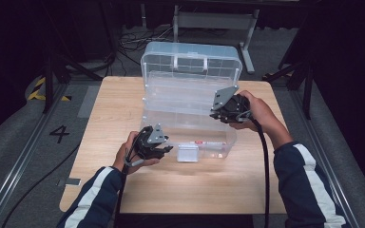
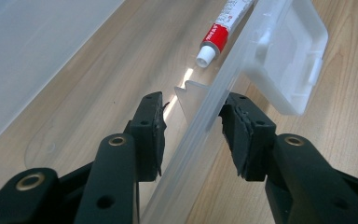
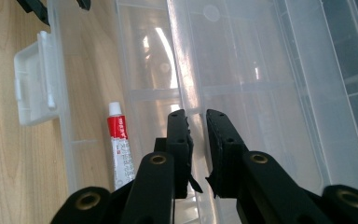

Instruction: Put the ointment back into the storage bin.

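Looks barely started: the clear plastic lidded storage box (image 1: 190, 102) is sitting open with the red-and-white tube (image 2: 221, 29) lying inside, left claw (image 2: 196, 135) released astride its front wall, right claw (image 3: 197, 154) clenching on an inner wall.

A lab: black curtains (image 1: 9, 57), floor cables (image 1: 138, 38), hazard tape (image 1: 38, 88).

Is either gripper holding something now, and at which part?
The left gripper is open astride the clear box's front wall, not clamping it. The right gripper appears closed on the inner tray's edge.
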Demonstrator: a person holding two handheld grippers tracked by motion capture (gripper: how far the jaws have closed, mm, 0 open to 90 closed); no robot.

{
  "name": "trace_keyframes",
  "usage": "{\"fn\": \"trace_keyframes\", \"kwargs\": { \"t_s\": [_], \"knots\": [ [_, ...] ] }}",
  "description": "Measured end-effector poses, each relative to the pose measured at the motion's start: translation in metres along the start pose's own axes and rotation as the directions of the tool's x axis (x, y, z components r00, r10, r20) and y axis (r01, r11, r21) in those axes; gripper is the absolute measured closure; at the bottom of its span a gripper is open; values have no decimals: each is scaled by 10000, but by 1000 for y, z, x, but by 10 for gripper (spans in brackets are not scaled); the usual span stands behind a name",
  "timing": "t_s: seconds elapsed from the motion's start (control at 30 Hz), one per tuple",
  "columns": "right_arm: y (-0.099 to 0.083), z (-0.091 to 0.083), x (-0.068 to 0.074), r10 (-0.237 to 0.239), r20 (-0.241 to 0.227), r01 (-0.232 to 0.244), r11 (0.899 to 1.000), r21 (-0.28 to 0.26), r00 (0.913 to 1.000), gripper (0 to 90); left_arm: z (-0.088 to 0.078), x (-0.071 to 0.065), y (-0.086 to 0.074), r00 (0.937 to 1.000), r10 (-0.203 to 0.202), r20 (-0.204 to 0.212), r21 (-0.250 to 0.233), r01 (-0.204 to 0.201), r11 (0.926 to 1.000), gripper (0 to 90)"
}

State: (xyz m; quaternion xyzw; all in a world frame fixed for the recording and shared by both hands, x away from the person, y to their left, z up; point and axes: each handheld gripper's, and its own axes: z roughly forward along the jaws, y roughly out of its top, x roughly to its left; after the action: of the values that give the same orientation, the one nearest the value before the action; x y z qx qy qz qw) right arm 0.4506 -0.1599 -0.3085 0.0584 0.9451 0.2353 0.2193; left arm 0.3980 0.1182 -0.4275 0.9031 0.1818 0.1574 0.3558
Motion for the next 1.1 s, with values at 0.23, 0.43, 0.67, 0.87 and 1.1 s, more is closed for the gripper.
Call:
{"fn": "trace_keyframes", "kwargs": {
  "t_s": [0.23, 0.43, 0.67, 0.87, 1.1],
  "knots": [
    [-5, 0, 4, 280, -45, -281, 9991, -311, 9996, 801, -4, -2, 2, 9998, 185, 36, -21, -185, 9998, 540],
    [-8, 0, 6, 419, -139, -425, 9981, -455, 9990, 798, -16, -2, 4, 9995, 288, -97, -38, -289, 9996, 508],
    [-9, 1, 6, 540, -174, -550, 9968, -580, 9984, 794, -39, 2, 0, 9987, 510, -55, -367, -511, 9980, 487],
    [-10, 0, 6, 593, -223, -606, 9963, -613, 9980, 794, -57, 10, -6, 9993, 295, -246, -517, -307, 9982, 479],
    [-11, 0, 7, 677, -189, -688, 9954, -665, 9975, 792, -75, 21, -15, 9986, -176, -494, -613, 145, 9980, 480]
  ]
}}
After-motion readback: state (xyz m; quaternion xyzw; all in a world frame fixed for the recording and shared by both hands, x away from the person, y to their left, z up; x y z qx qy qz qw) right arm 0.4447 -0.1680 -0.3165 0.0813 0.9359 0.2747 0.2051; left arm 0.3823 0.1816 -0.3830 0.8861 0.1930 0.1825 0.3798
